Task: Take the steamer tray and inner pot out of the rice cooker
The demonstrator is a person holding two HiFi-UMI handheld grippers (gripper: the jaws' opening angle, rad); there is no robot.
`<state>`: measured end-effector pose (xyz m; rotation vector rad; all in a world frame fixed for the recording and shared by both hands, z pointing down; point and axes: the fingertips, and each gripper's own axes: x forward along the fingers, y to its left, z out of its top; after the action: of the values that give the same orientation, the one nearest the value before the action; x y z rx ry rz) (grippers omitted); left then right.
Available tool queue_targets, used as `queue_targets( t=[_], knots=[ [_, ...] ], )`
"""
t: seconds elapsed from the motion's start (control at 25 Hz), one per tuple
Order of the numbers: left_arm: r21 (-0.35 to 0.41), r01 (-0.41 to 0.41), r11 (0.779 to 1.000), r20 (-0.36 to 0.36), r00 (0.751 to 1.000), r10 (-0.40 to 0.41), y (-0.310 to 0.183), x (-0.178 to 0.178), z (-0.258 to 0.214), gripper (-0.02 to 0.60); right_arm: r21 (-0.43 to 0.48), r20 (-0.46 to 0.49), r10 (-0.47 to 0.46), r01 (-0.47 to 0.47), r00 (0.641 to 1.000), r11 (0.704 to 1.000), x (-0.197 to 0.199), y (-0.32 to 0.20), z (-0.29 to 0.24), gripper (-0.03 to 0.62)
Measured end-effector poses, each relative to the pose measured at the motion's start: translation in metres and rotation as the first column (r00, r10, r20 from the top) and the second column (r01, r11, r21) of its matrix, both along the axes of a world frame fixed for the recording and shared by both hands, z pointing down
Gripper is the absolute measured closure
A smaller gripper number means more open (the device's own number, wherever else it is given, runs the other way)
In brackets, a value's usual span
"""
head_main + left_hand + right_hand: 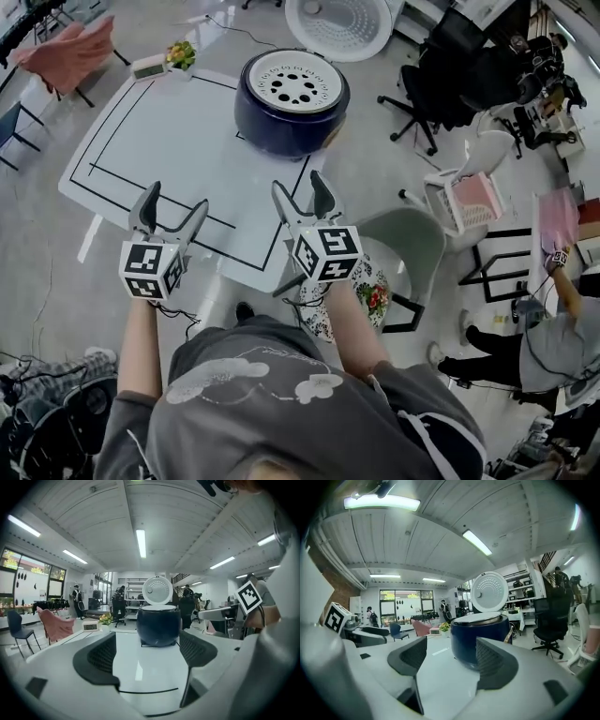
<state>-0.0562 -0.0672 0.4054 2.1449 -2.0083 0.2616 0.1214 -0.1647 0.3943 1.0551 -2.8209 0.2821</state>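
No legible text, label, brand, number or sign anywhere in view.

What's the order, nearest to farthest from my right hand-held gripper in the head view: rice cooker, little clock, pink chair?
1. Rice cooker, straight ahead of the right hand-held gripper, on the table.
2. Little clock, at the table's far left corner.
3. Pink chair, beyond the table's left edge.

The left gripper [175, 204] and right gripper [300, 187] have pale grey jaws with dark ribbed pads [102, 654]; each carries a white cube [150, 270] bearing black square markers; a thin black cable [176, 312] hangs off the left; the shirt [281, 403] is grey, short-sleeved, with white cloud prints.
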Motion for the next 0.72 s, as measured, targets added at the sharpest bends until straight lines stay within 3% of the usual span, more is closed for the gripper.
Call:
queue_targets(
  t=[0.36,0.72],
  knots=[
    [0.009,-0.045,0.999,0.008,0.999,0.044,-0.058,-0.018,-0.012,0.167,0.028,0.008,0.117,-0.117,0.993,0.993,0.017,-0.056,-0.017,0.279],
    [0.035,-0.212,0.977,0.008,0.977,0.212,-0.131,-0.041,-0.016,0.167,0.04,-0.007,0.309,-0.308,0.951,0.95,0.012,-0.105,-0.033,0.279]
  ],
)
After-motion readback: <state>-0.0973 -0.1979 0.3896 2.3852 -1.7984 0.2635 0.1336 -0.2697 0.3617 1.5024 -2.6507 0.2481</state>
